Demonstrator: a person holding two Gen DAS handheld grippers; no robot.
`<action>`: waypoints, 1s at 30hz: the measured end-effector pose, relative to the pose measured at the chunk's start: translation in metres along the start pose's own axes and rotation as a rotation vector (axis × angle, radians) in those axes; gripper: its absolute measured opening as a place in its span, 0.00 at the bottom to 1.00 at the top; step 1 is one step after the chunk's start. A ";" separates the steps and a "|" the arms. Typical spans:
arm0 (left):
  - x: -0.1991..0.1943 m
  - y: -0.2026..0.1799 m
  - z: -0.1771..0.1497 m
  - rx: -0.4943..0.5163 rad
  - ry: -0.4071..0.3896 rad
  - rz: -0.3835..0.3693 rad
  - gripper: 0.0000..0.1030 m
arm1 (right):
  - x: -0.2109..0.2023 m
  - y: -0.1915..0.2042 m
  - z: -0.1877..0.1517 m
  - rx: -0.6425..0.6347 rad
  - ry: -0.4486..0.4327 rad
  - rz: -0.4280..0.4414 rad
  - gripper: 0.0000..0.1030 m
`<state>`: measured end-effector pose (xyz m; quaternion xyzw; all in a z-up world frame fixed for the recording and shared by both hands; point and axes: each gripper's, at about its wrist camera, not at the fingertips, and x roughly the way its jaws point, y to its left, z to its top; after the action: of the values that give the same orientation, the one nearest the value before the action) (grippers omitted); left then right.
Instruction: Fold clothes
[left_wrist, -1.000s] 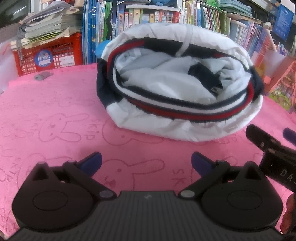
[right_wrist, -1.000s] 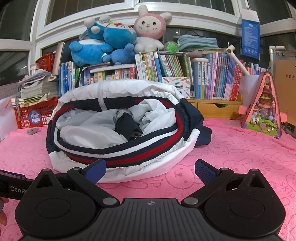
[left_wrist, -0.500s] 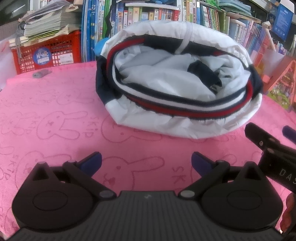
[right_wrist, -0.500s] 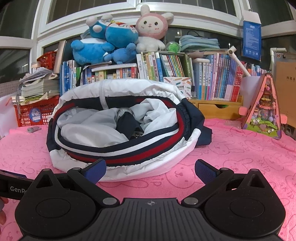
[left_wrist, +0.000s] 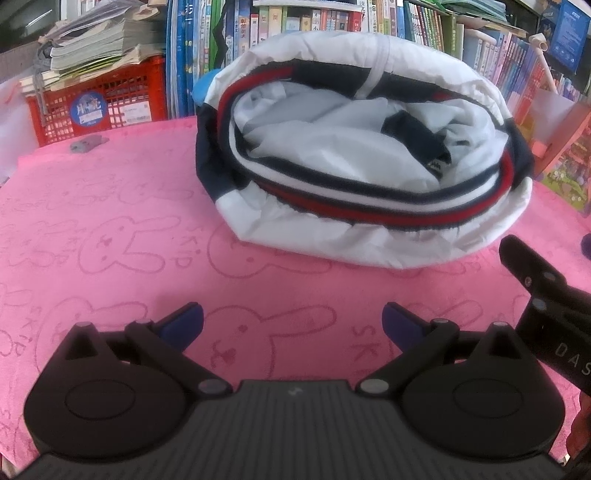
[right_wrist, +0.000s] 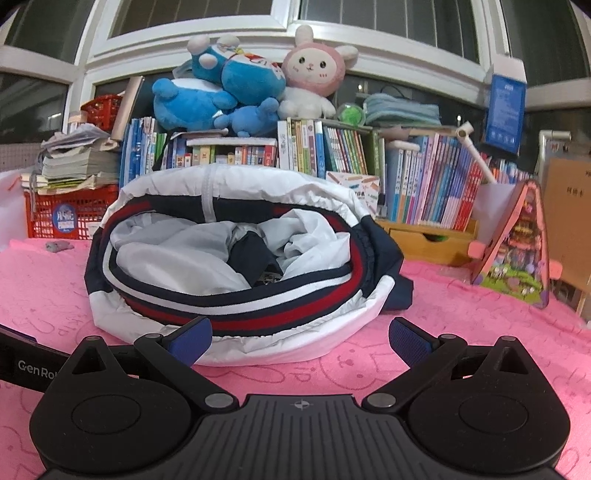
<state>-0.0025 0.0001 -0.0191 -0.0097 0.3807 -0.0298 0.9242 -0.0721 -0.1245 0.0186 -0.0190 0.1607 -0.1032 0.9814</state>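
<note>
Compared with the earlier frames, both views sit slightly lower and closer to the garment, which itself lies unchanged; pink bunny-print cloth fills the lower two thirds of each frame; rolled white jacket, its navy-and-red ribbed hem forming an open ring, rests at centre frame in both views, touching the cloth; bookshelf and plush toys occupy the upper band of the right view; red crate stands at upper left; left gripper at lower centre, jaws spread wide, holding nothing, near the bundle but apart from it; right gripper likewise spread and empty, its left fingertip just before the bundle's lower edge. Fabric appears thin, light, soft and somewhat slippery; the ribbed hem likely offers the firmest purchase.
</note>
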 end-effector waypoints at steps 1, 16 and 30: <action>0.000 0.000 0.000 0.000 0.000 -0.001 1.00 | 0.000 0.001 0.000 -0.004 -0.003 -0.001 1.00; 0.005 0.001 -0.004 -0.013 -0.004 -0.034 1.00 | 0.002 -0.002 -0.001 0.009 0.008 0.022 1.00; 0.007 0.014 0.082 0.137 -0.277 -0.035 1.00 | 0.099 -0.021 0.068 -0.352 -0.073 -0.116 0.96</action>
<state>0.0603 0.0133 0.0337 0.0428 0.2463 -0.0702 0.9657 0.0373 -0.1651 0.0540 -0.2034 0.1394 -0.1291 0.9605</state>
